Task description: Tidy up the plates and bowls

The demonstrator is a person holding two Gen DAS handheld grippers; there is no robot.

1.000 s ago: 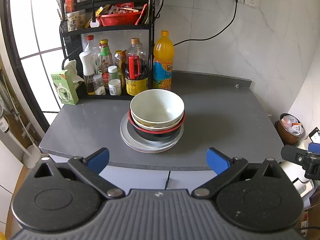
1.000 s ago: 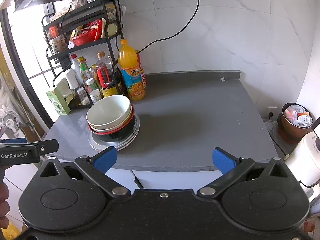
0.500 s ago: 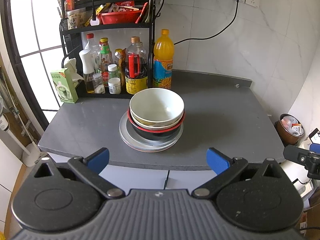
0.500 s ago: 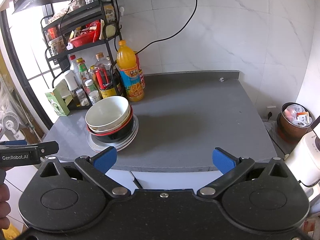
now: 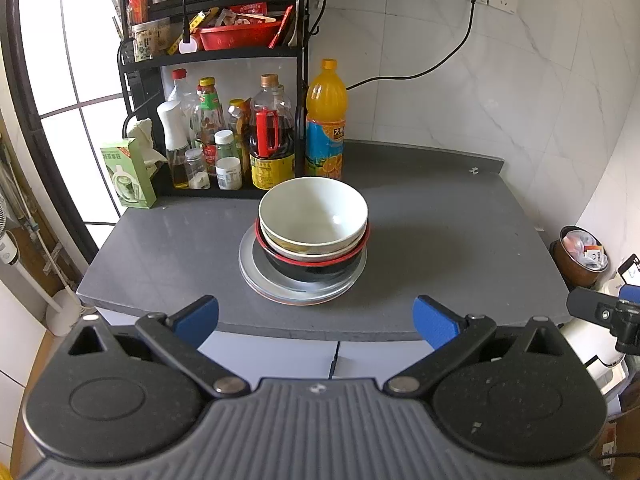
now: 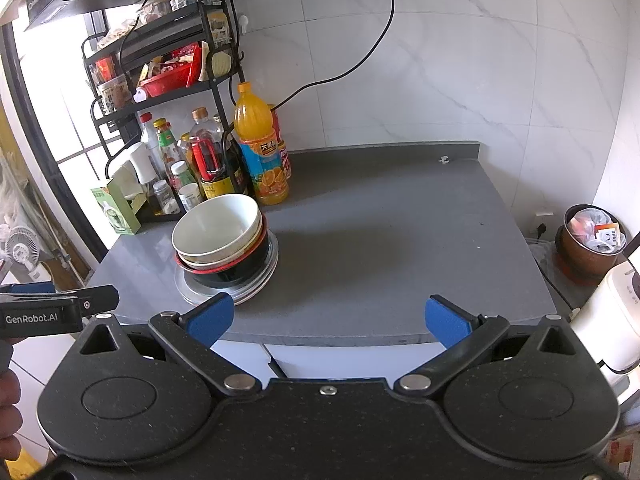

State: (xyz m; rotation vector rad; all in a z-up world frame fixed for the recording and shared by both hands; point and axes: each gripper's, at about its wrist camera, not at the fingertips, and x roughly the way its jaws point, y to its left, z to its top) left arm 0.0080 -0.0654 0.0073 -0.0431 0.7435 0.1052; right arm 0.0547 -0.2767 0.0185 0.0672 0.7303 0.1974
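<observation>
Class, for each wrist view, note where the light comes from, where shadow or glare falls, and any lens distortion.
Left wrist view: window at left blown out white; soft shadow right of the bowl stack; counter edge bowed by fisheye. Right wrist view: daylight from left, sheen on the counter, curved wall tile lines.

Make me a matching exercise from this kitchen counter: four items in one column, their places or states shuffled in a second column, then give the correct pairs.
Column 1
1. white bowl
2. black bowl
3. plates
4. orange juice bottle

Column 2
A. flat on the counter, bottom of the stack
B. upright beside the rack
C. top of the stack, empty
D. red-rimmed, resting on the plates under the other bowls

Pairs: 1-C, 2-D, 3-A, 4-B
</observation>
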